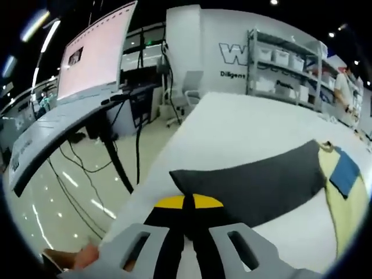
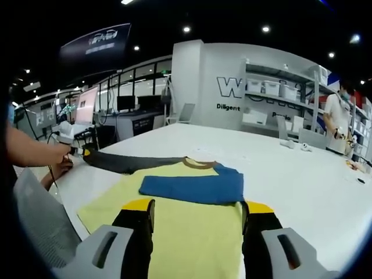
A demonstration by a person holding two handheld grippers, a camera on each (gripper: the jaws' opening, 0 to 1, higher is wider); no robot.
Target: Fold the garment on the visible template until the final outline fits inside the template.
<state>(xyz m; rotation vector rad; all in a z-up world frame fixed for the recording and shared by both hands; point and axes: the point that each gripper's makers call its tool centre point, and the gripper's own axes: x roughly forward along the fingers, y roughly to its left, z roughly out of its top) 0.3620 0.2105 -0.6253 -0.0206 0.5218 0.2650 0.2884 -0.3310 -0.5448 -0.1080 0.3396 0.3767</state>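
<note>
My left tool (image 1: 189, 232) has its yellow-tipped black jaws pressed together on the cuff of the dark grey sleeve (image 1: 256, 183), soft matte cloth stretched out flat across the smooth white bench (image 1: 232, 125). My right tool (image 2: 197, 224) hangs spread wide over the pale yellow garment (image 2: 192, 232), whose blue sleeve (image 2: 195, 186) lies folded across the chest below a tan collar (image 2: 200, 163). On the wall (image 2: 203, 75), a big "W" and "Diligent".
</note>
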